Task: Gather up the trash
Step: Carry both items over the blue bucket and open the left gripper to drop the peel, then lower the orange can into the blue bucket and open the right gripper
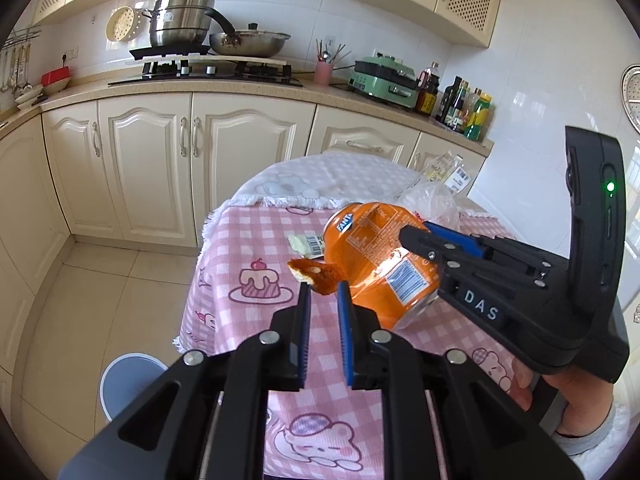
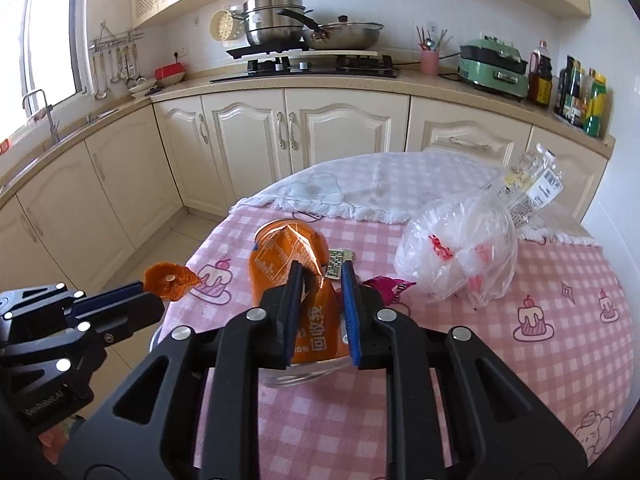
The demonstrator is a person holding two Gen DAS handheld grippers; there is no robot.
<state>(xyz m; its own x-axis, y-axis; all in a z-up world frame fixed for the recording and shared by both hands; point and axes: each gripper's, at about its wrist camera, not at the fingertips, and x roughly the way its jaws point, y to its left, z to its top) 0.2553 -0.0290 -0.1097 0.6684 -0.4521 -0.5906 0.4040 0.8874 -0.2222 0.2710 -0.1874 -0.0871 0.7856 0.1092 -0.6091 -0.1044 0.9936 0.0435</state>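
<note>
- Left wrist view: my left hand-held gripper [image 1: 323, 286] has its pads pinched on a scrap of orange peel [image 1: 316, 274], held right at the fingertips, off the bench [image 1: 256, 236].
- Just past and to the right of that scrap, my right hand-held gripper [image 1: 412, 236] comes in from the right, clamped on a crushed orange soda can [image 1: 372, 260]. From this side the can looks lifted and tilted, its silver end towards me.
- In the right wrist view, the right hand-held gripper [image 2: 320, 276] bites into the dented wall of the can [image 2: 288, 264], blue pad on one side, black finger on the other. The can fills the gap between them.
- So, as I judge it, the pick-up step is done for both hands and the carry is in hand.
- Below my left hand-held gripper, down on the floor, stands a pale blue bin [image 1: 132, 380]. That looks like where both loads belong.
- Next I would swing each hand out past the bench edge until it is over the bin, then part the pads. The peel is thin and held by its edge, so I would move it gently.
- Left on the bench beyond the right hand-held gripper: a small printed wrapper [image 2: 340, 262], a magenta wrapper [image 2: 390, 288] just to its right, and farther right a crumpled clear plastic bag [image 2: 456, 256]. Those are for later trips.
</note>
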